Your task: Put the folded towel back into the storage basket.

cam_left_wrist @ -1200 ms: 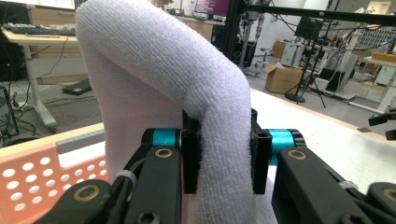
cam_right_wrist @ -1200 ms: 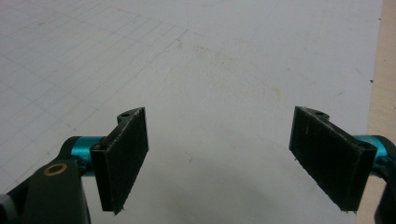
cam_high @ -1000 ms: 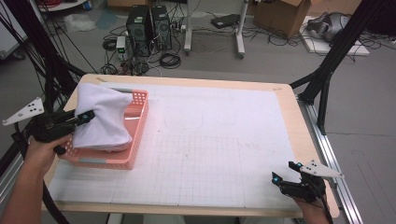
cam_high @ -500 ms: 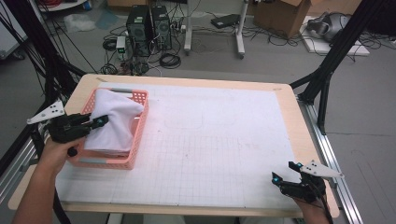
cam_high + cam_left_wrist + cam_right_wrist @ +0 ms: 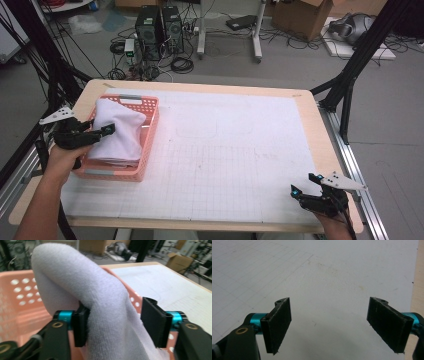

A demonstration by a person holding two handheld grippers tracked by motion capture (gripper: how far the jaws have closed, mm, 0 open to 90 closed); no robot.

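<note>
I am loosening my left gripper (image 5: 113, 323): its jaws have just been opening around the white towel (image 5: 120, 131), whose fold is lying between them, touching one pad (image 5: 80, 325) and clear of the other. The towel is resting in the pink basket (image 5: 146, 150). My right gripper (image 5: 306, 189) is hovering released over the white mat (image 5: 235, 160).

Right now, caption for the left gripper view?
Left gripper jaws opening around white towel draped in pink basket.

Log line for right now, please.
left tool: jaws just opened, white towel loose between | towel: in pink basket | right tool: open, empty, over mat
</note>
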